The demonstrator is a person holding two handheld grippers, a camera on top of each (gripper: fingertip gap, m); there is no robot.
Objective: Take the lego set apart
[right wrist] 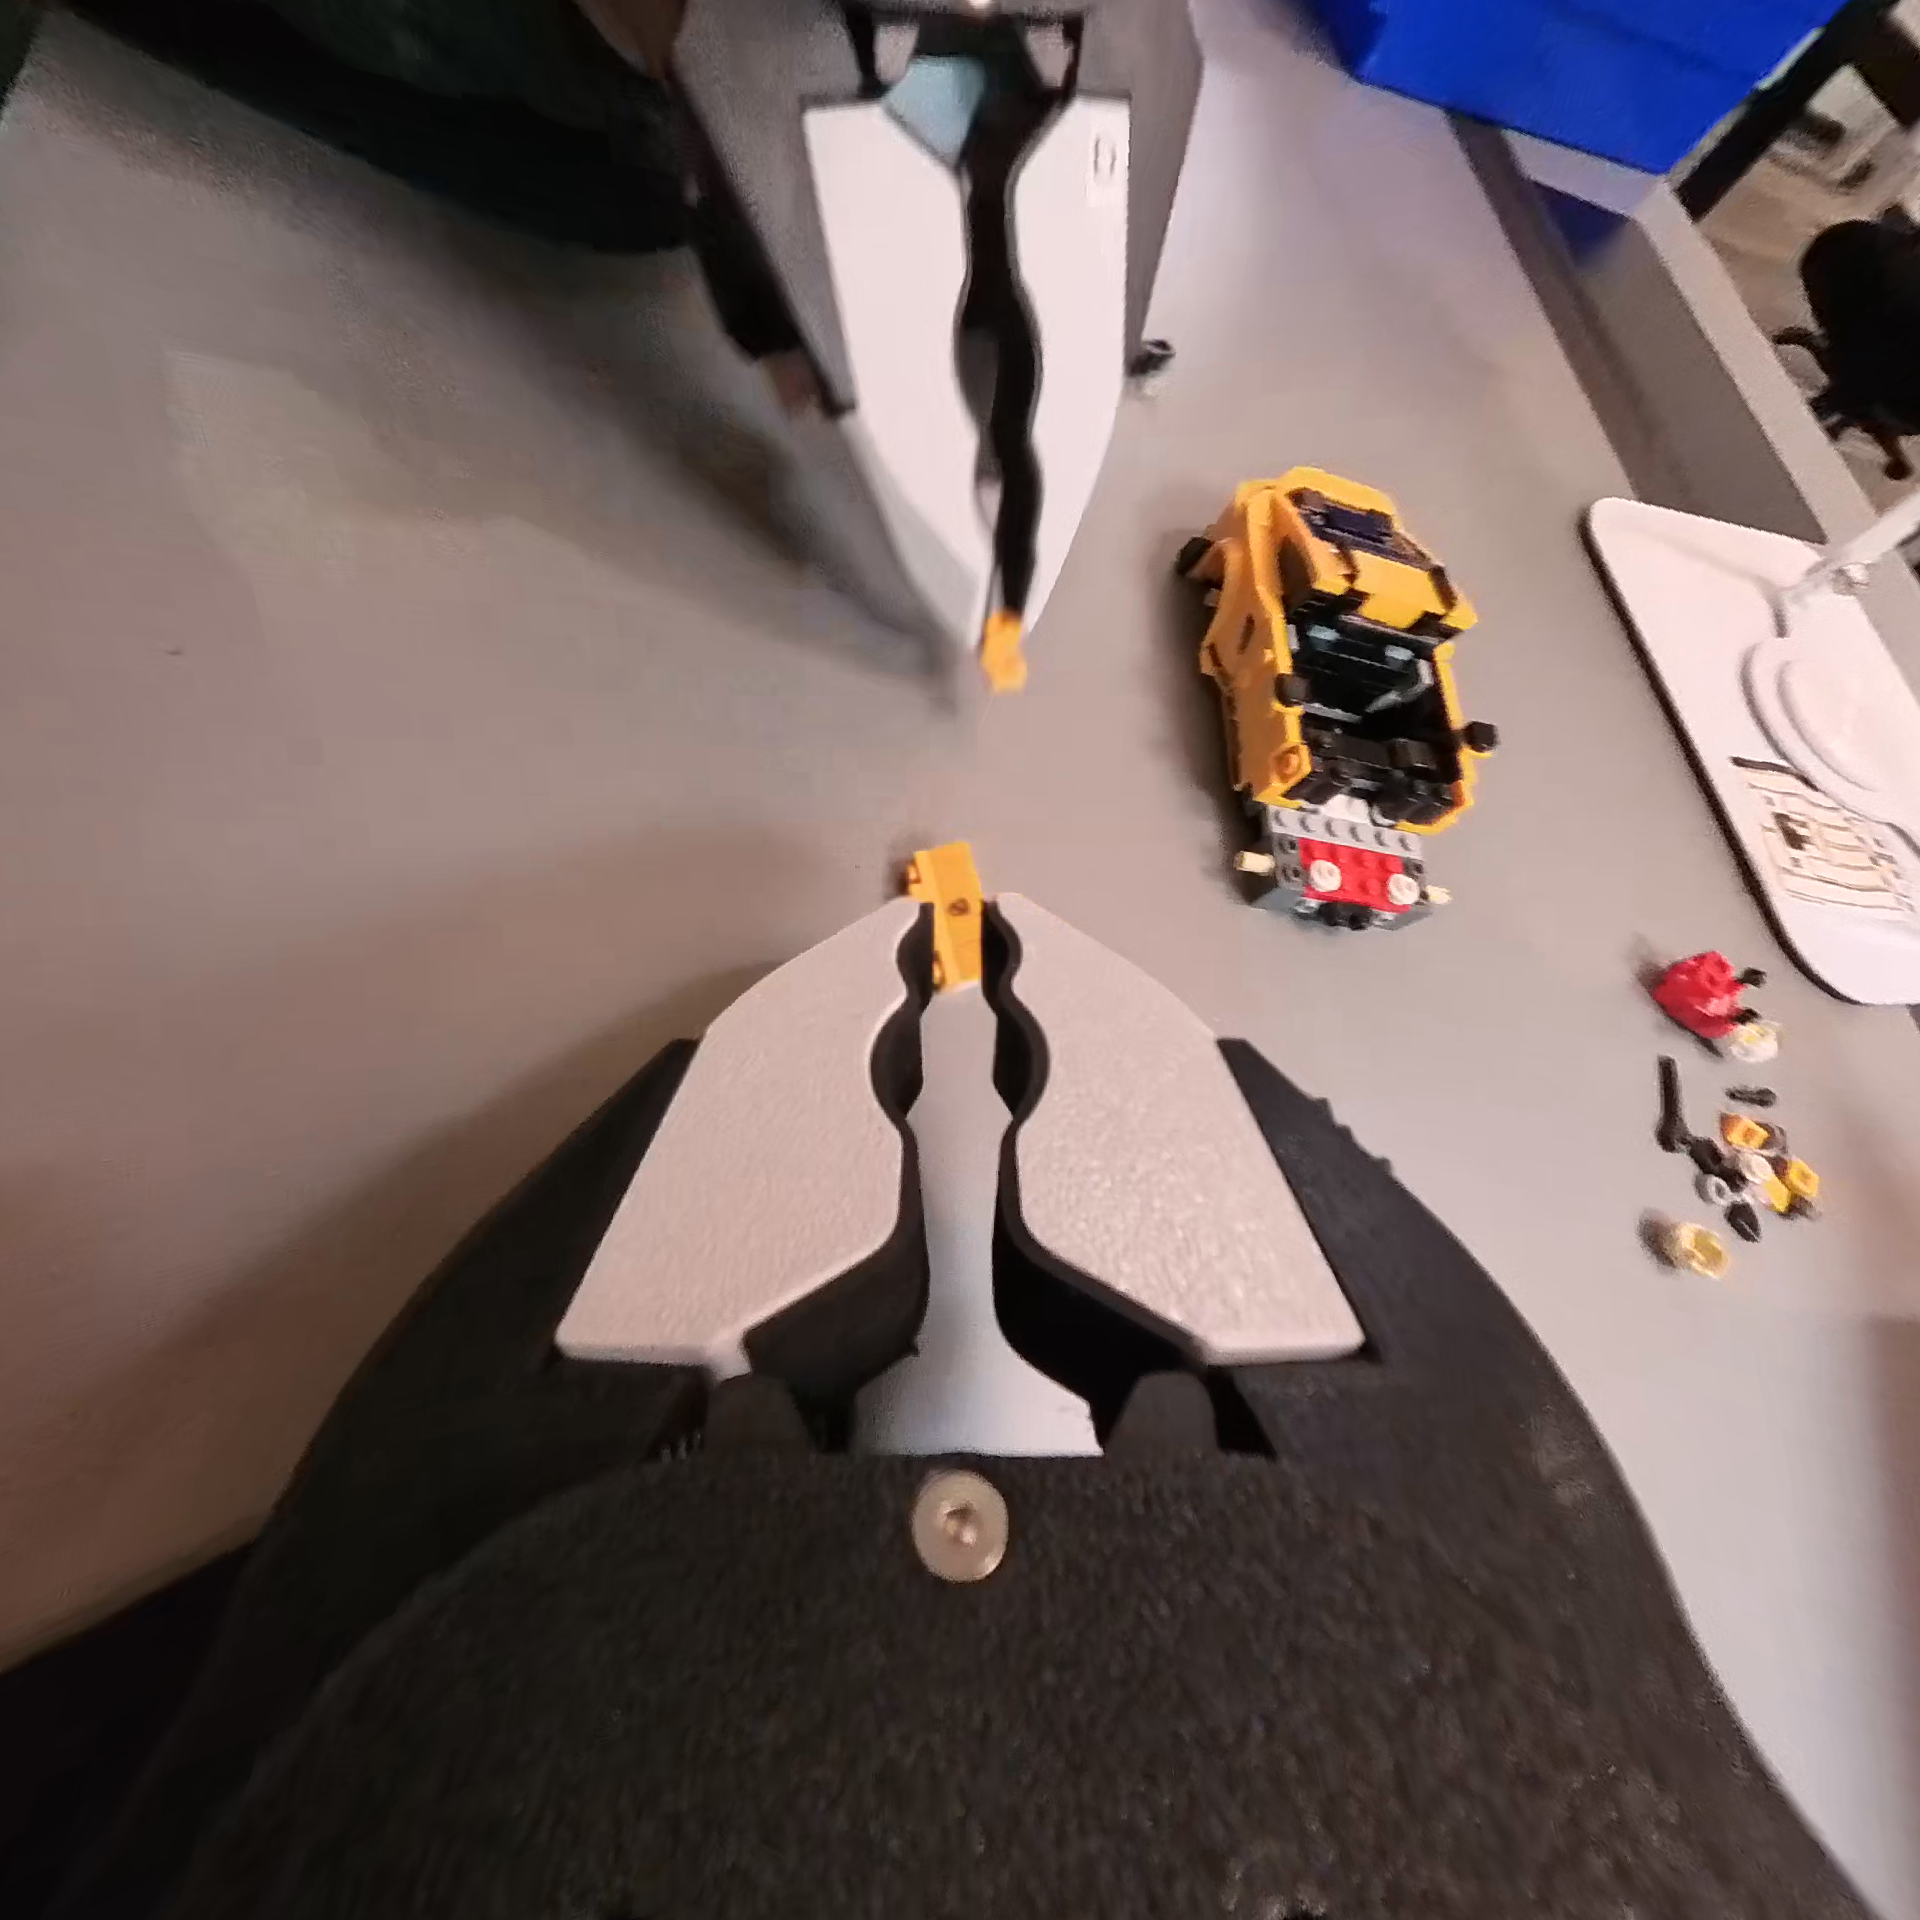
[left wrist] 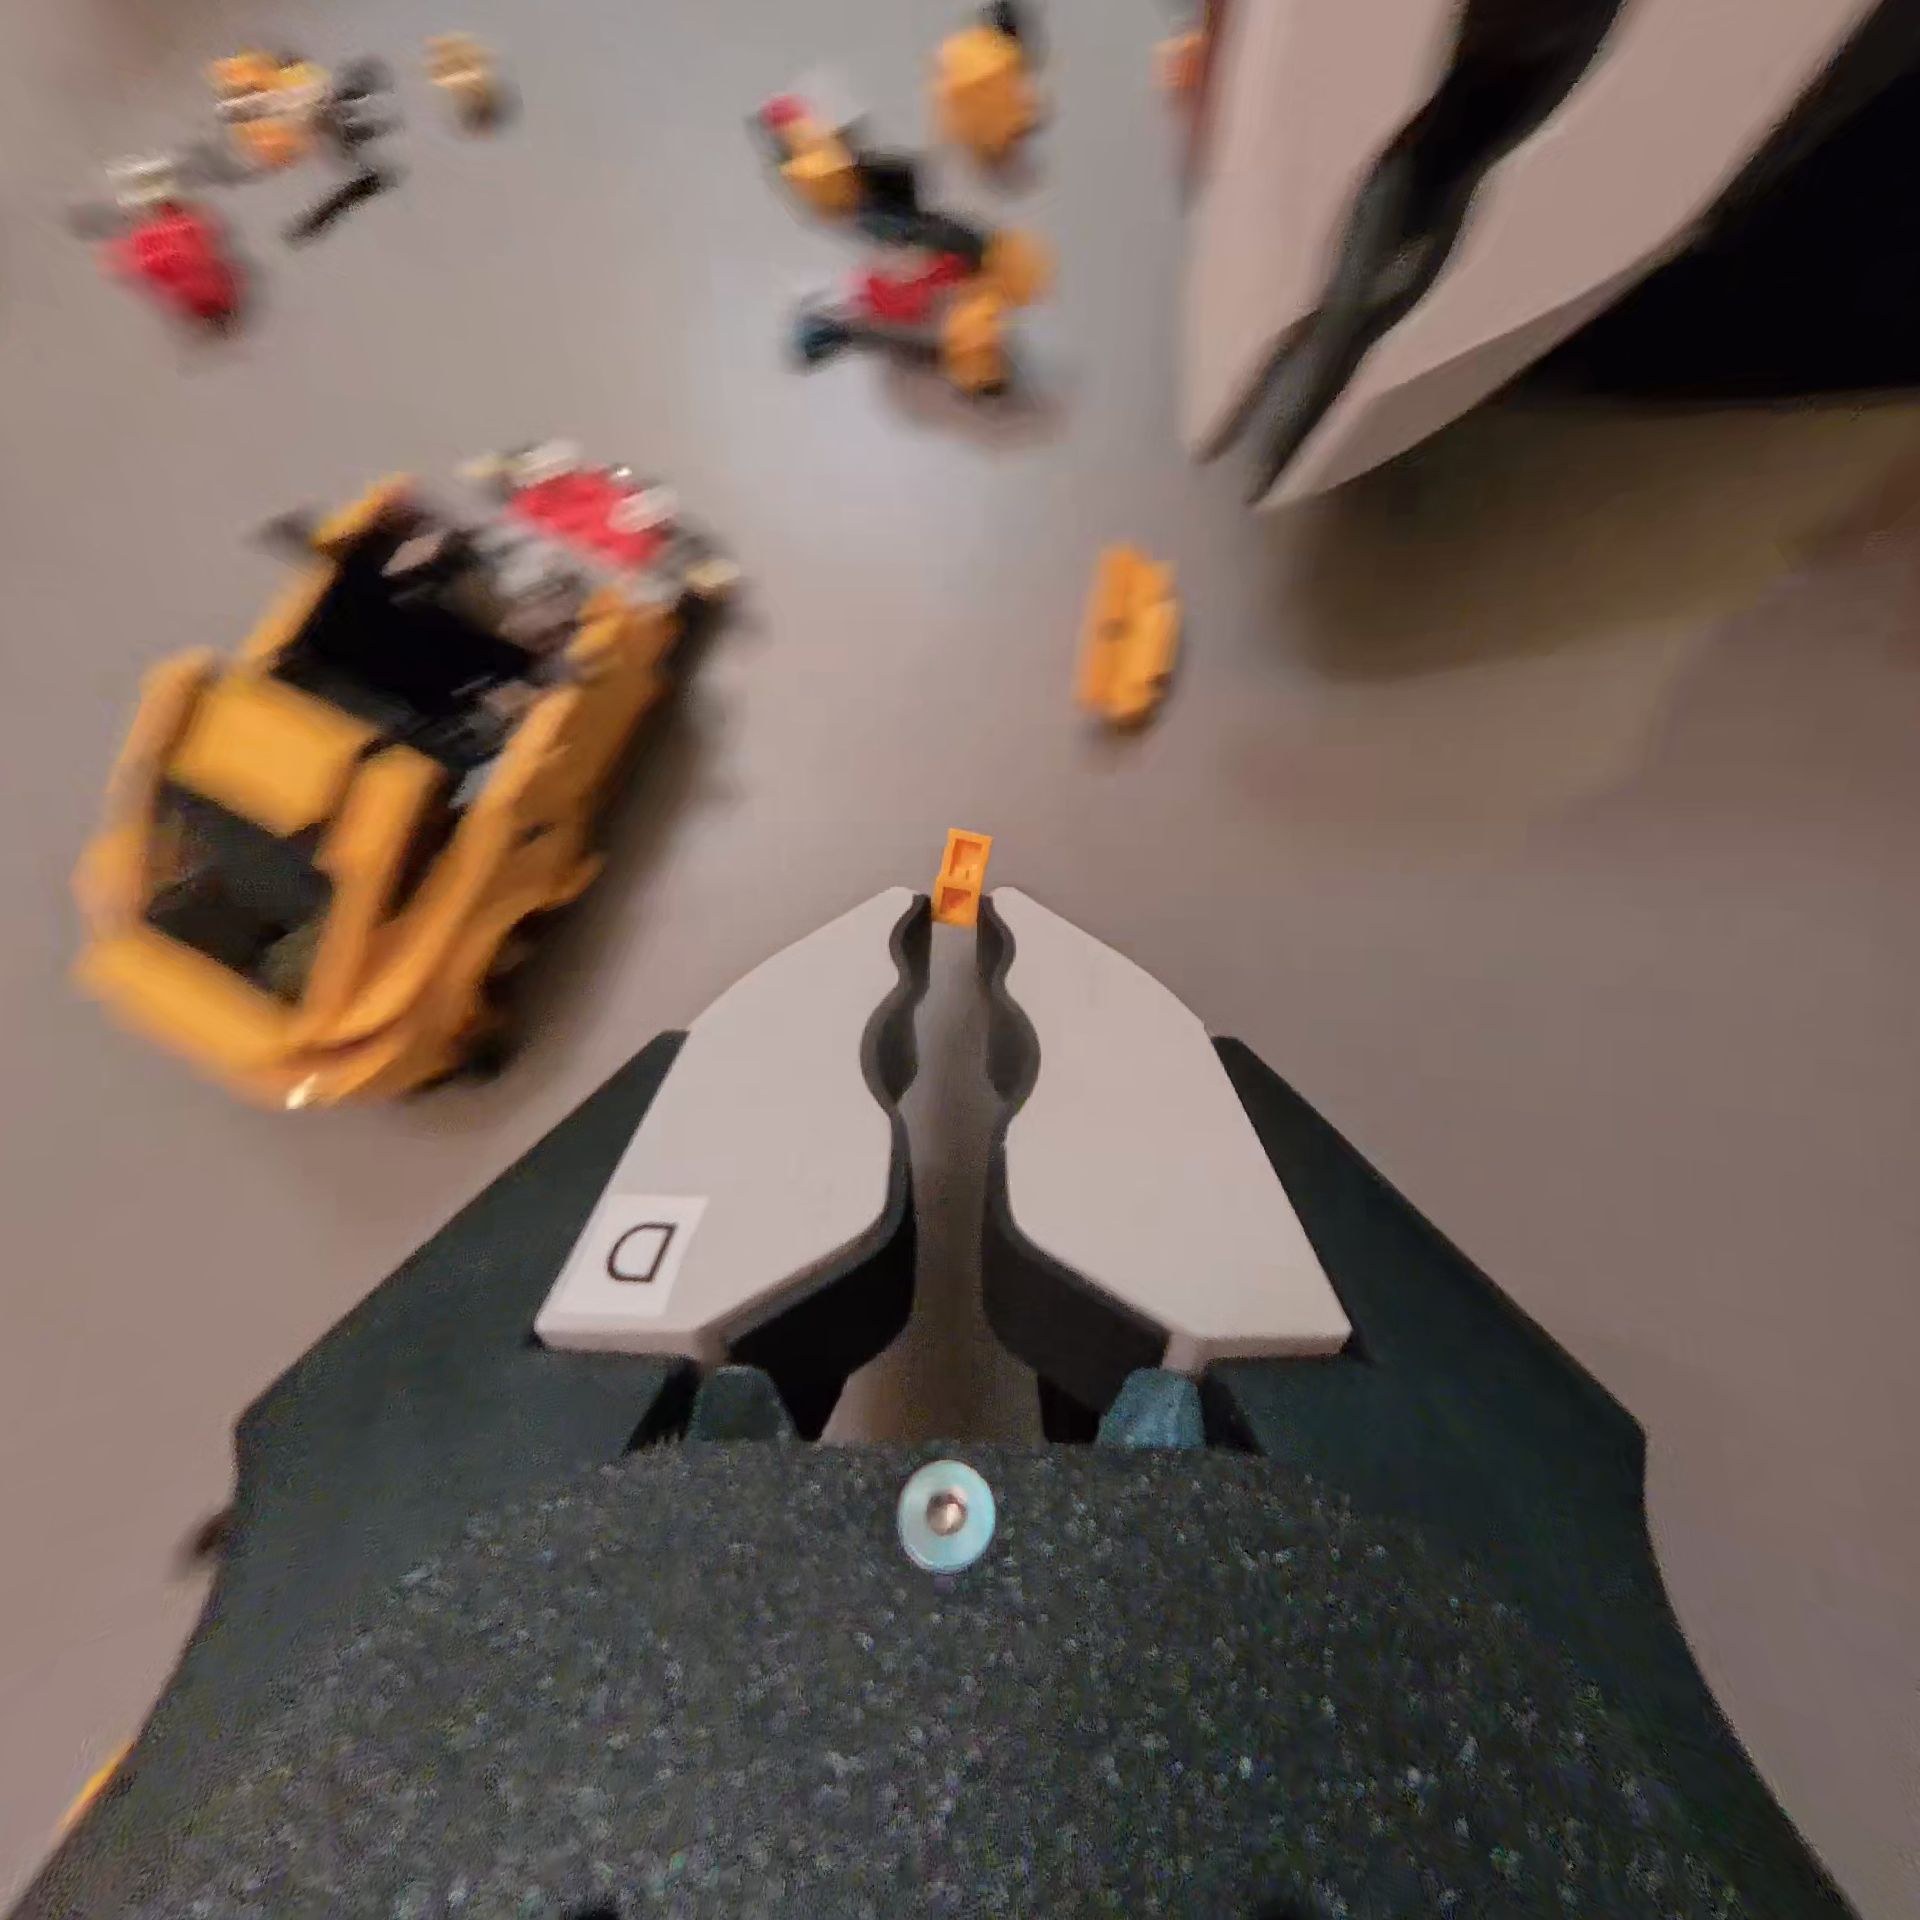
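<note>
Looks like an office or lab workspace to me: a long plain grey surface (right wrist: 416, 520) with a black office chair (right wrist: 1860, 312) on the floor past its far edge. There's also a blue plastic bin (right wrist: 1579, 62) at the back and a white tray (right wrist: 1662, 623) with a printed sheet.

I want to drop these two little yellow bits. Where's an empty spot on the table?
Bare grey table spreads beside both grippers, away from the yellow car. It is crowded past the car: loose pieces and a white tray.
</note>
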